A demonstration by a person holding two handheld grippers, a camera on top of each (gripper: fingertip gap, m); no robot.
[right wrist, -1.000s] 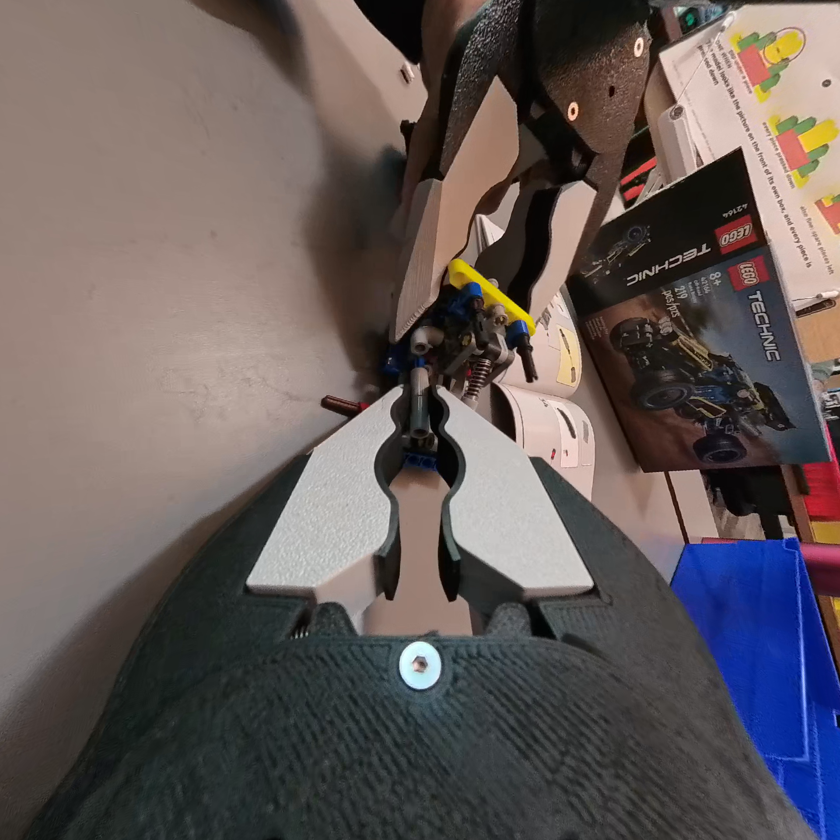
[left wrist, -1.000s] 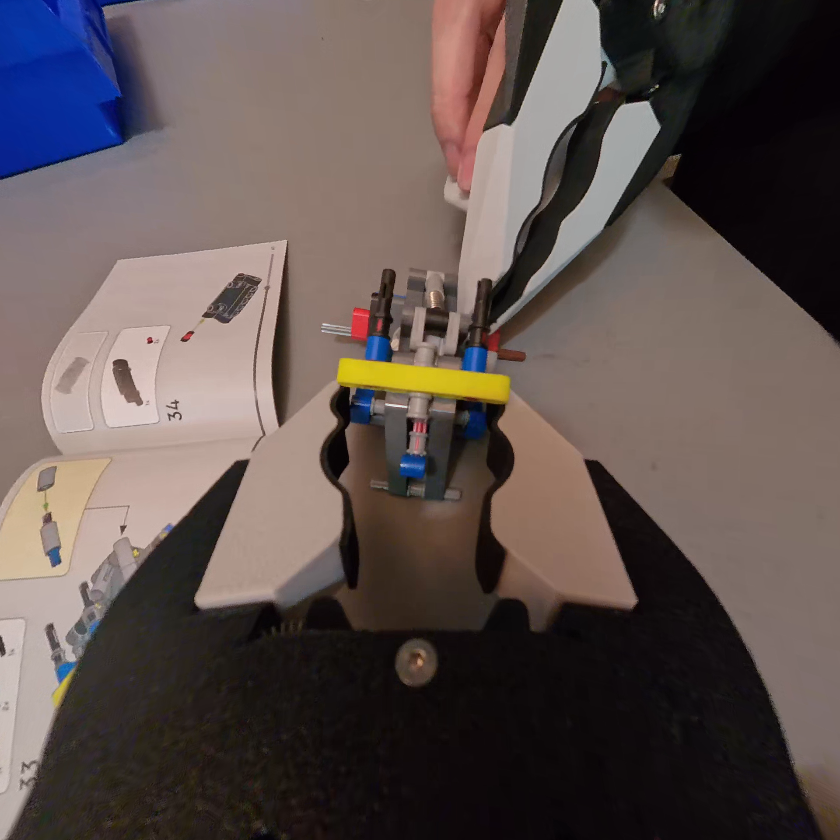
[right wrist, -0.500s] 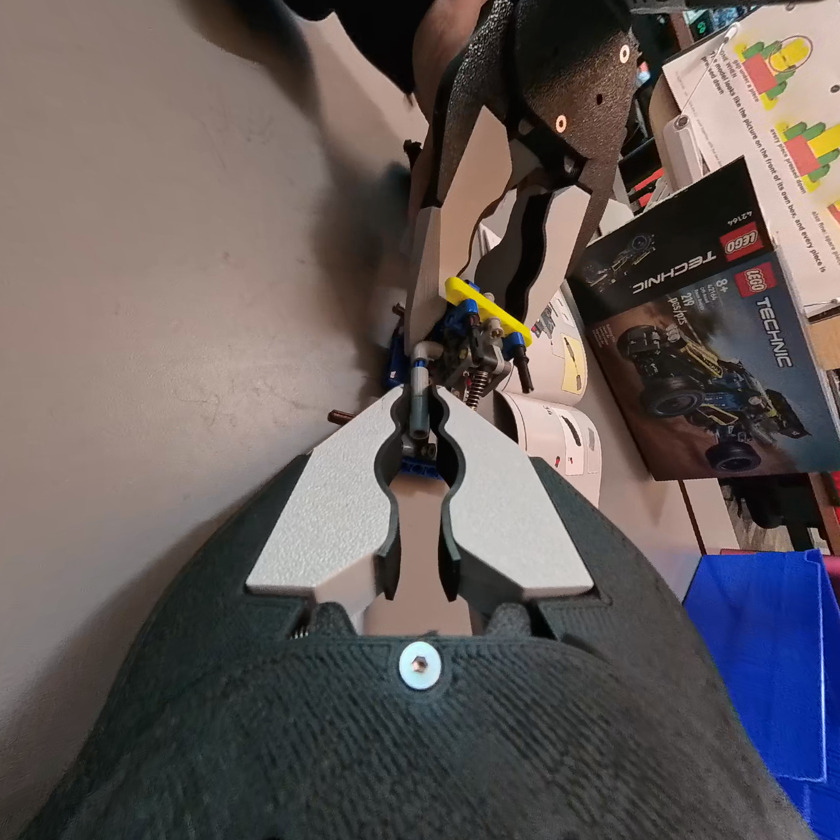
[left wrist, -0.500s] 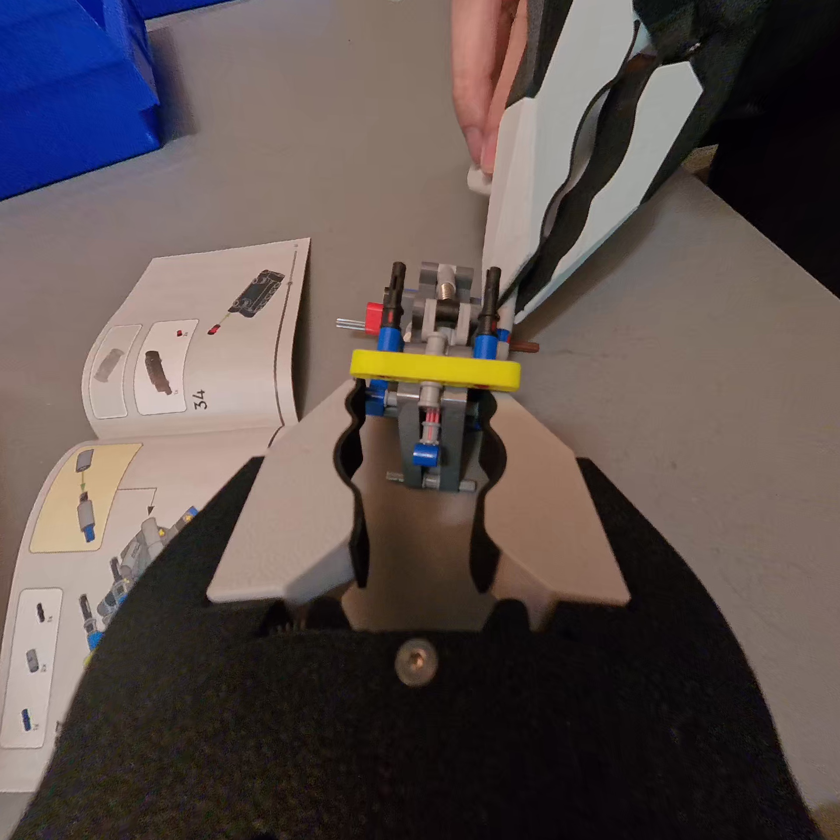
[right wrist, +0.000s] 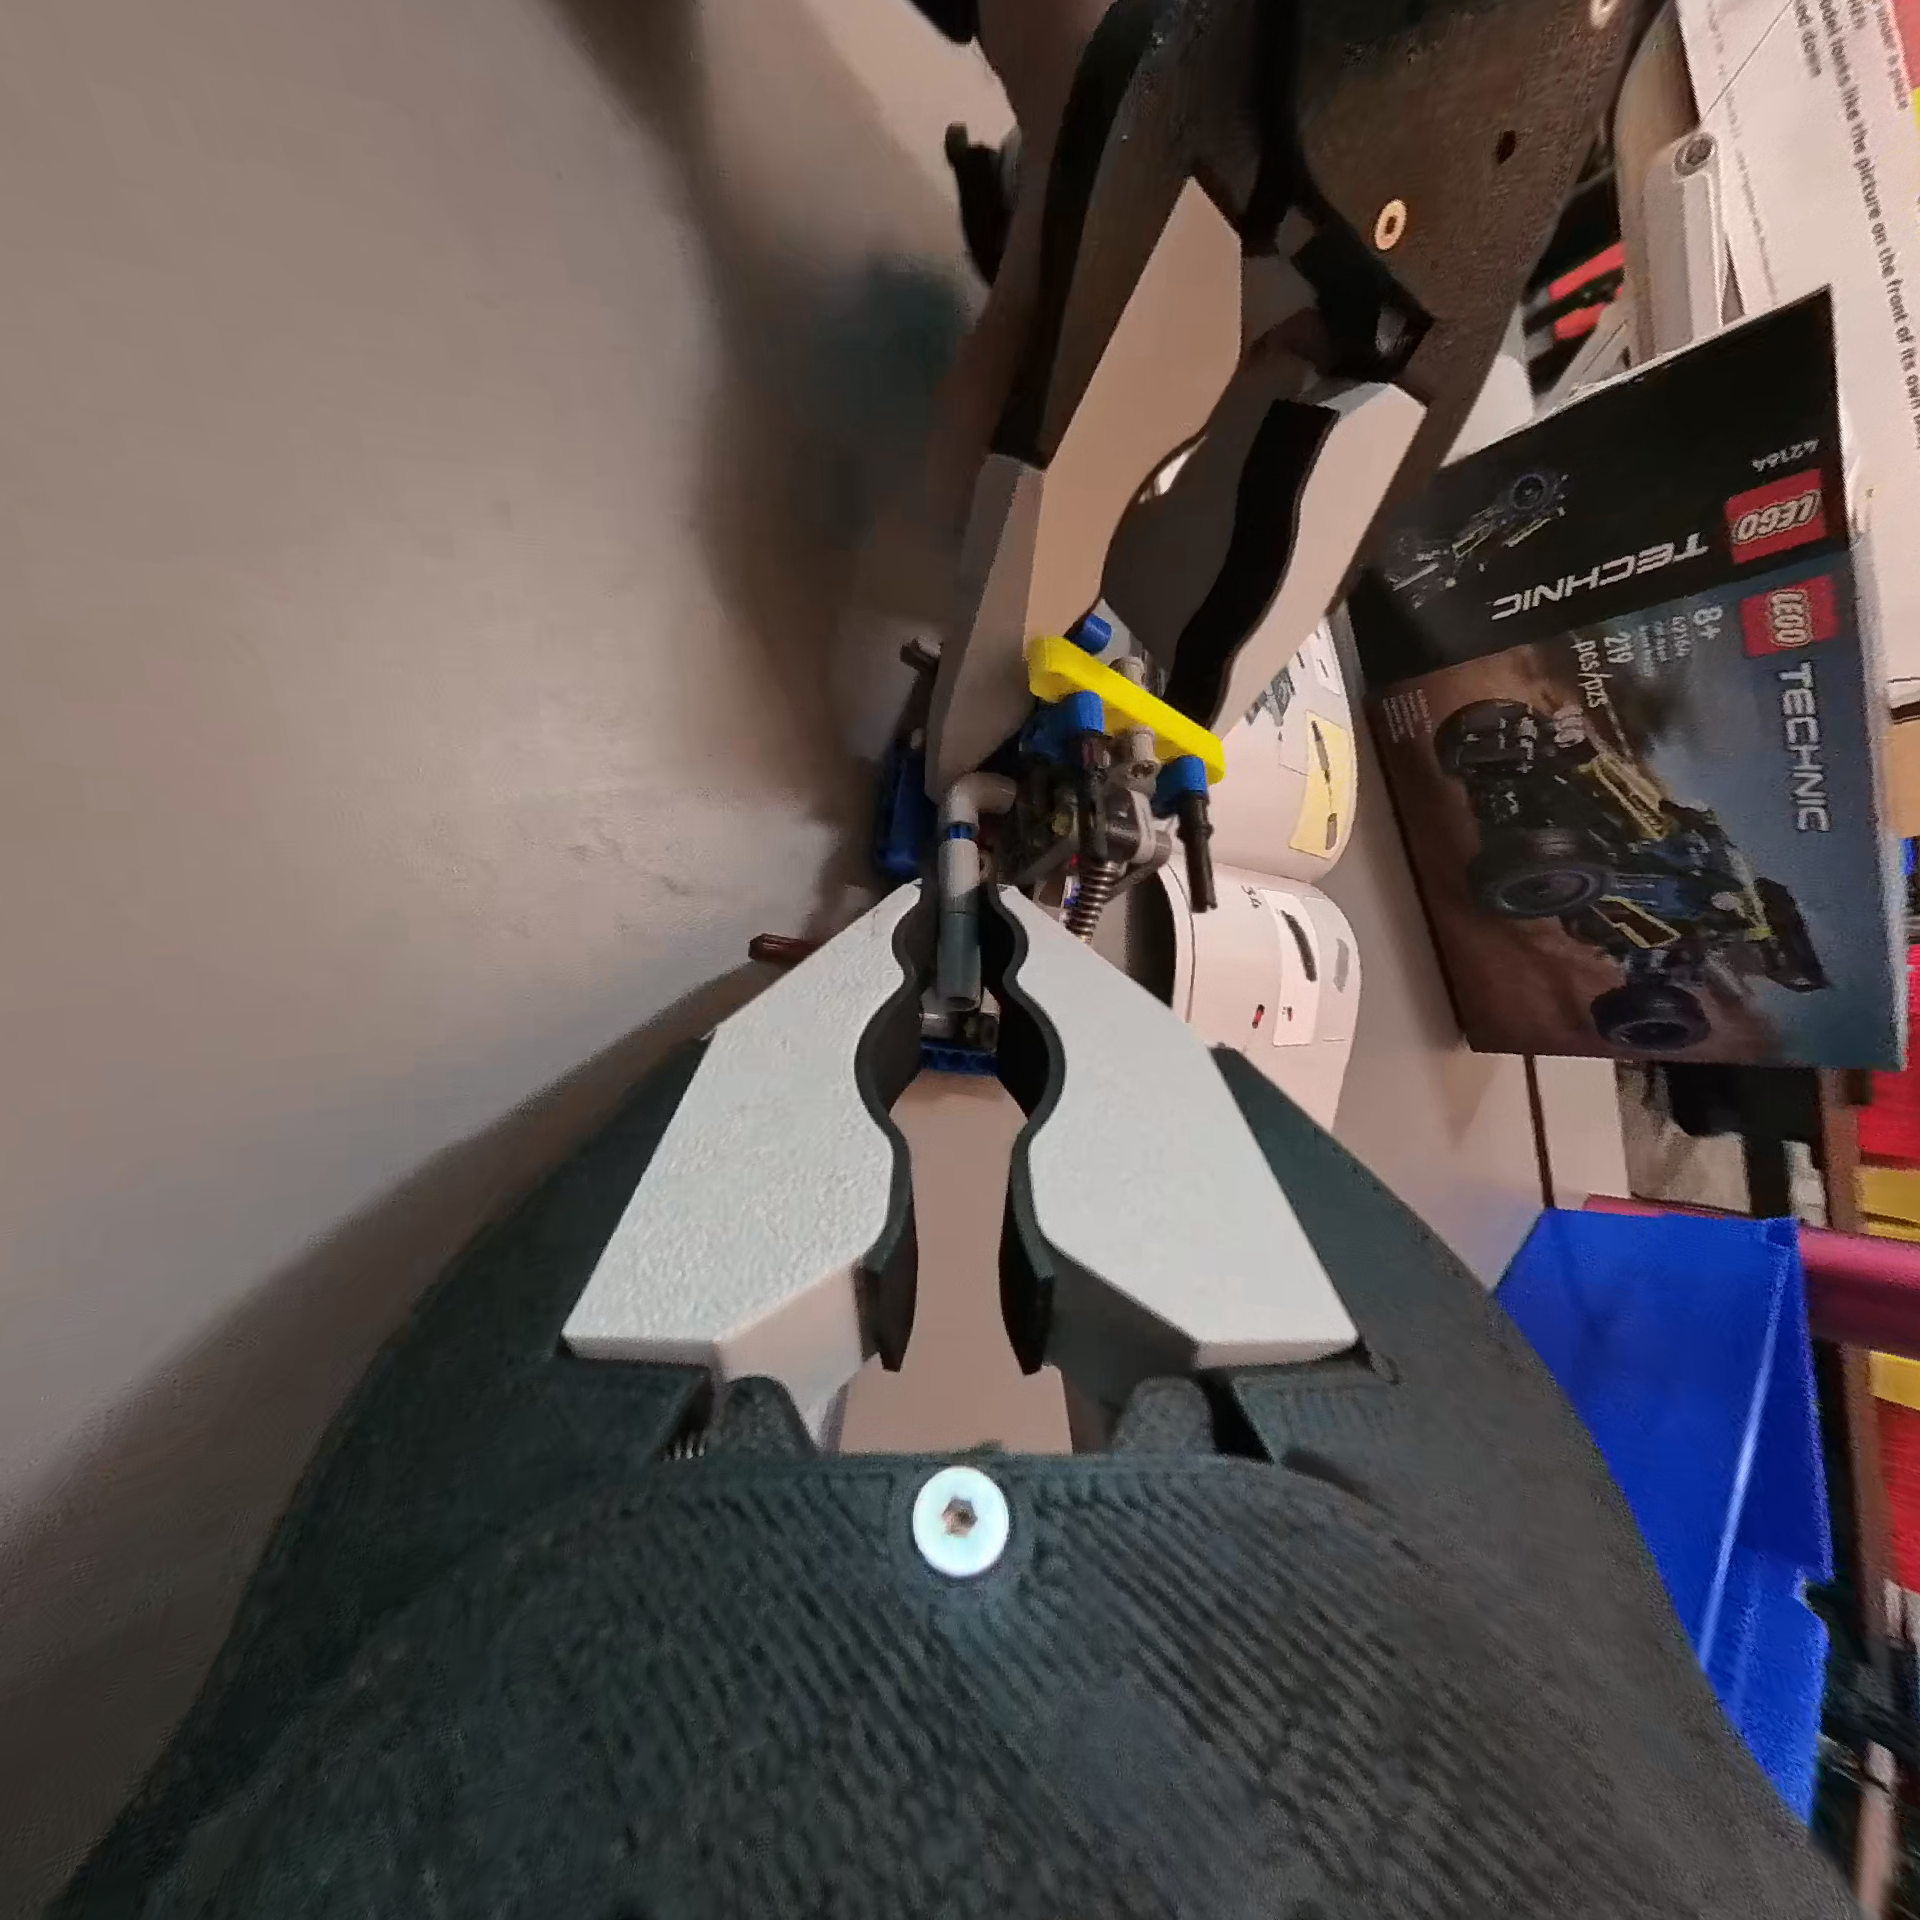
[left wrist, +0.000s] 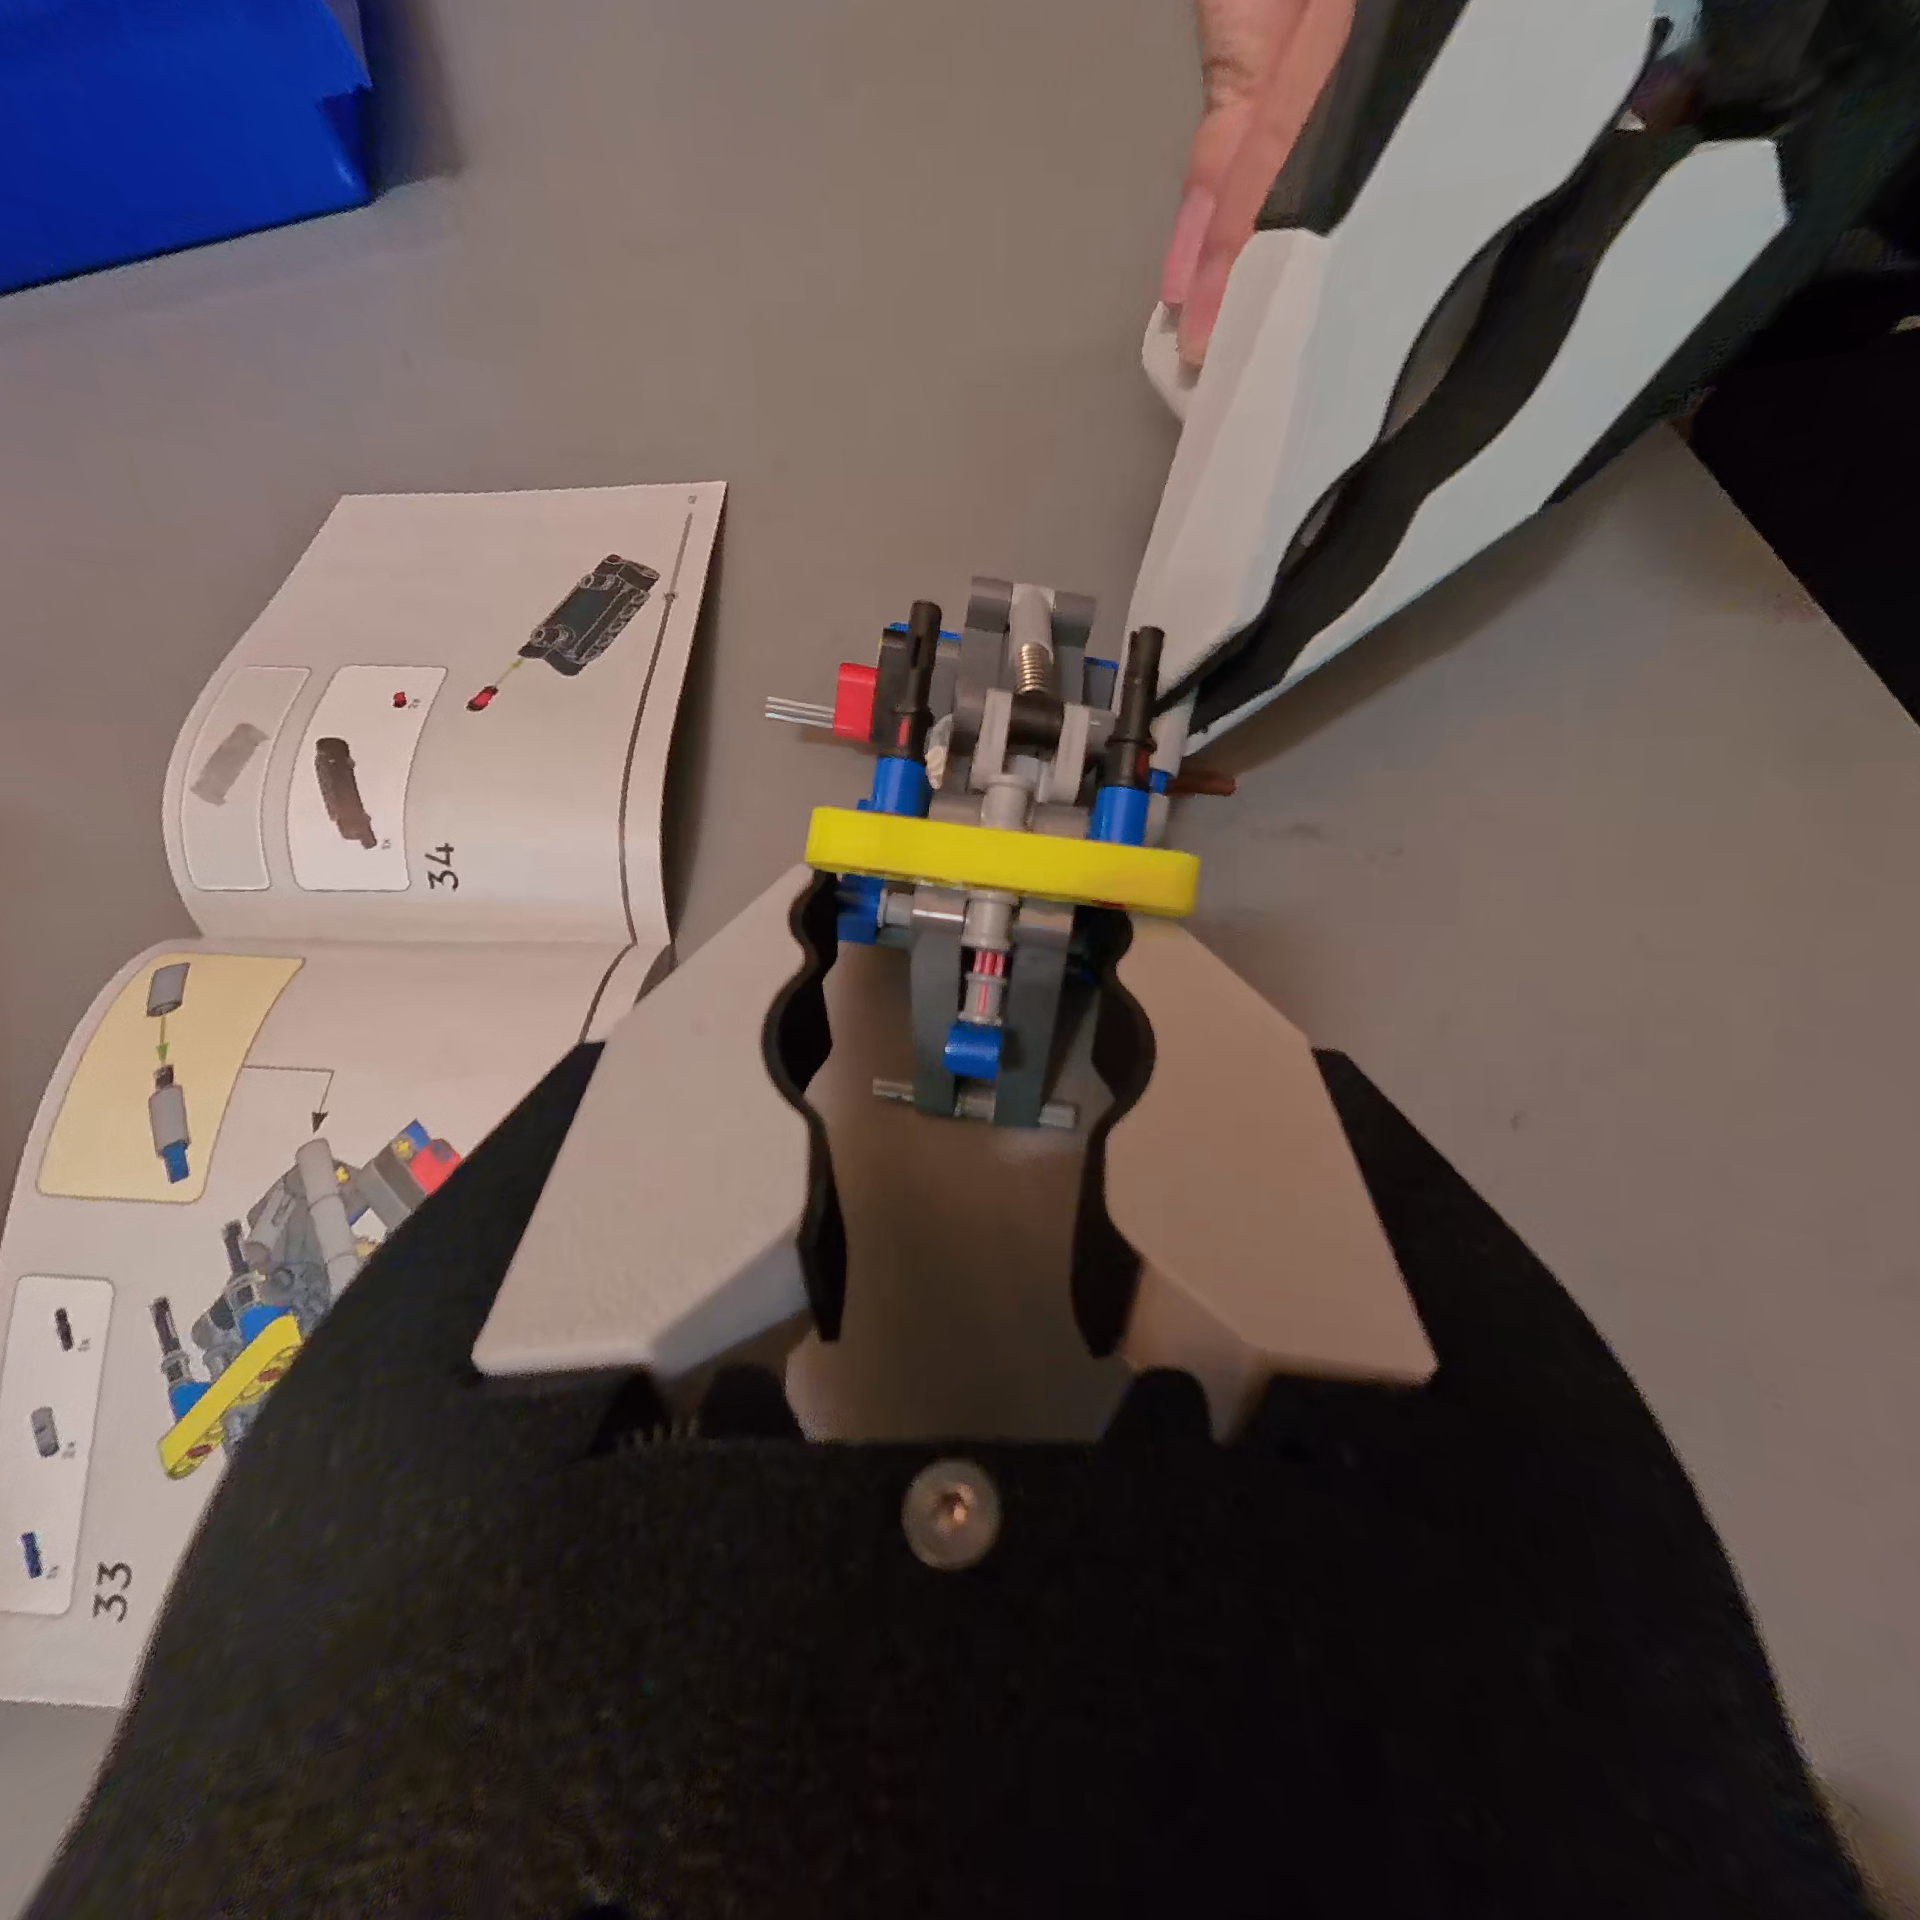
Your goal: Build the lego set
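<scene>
- The thing in the middle is a small Technic-style brick assembly (left wrist: 997,831) — grey frame, a yellow beam (left wrist: 1003,860) across it, blue bushes, two black pins sticking out, a red piece on one side and a little metal coil spring (right wrist: 1096,896).
- It sits just over the grey table (left wrist: 1455,935), right beside the open instruction booklet (left wrist: 416,727).
- Left gripper (left wrist: 961,925): jaws partly closed around the grey frame below the yellow beam, blue side bits right against the inner pads, so it looks clamped on the assembly.
- Right gripper (right wrist: 958,935): comes in from the other end, jaws nearly together and pinched on a slim grey connector rod (right wrist: 958,914) sticking out of the same build.
- So both grippers have the one assembly, one at each end.
- Around it — a blue bin (left wrist: 177,114) at the table's far corner, and the set's box (right wrist: 1631,727) leaning beyond the booklet.
</scene>
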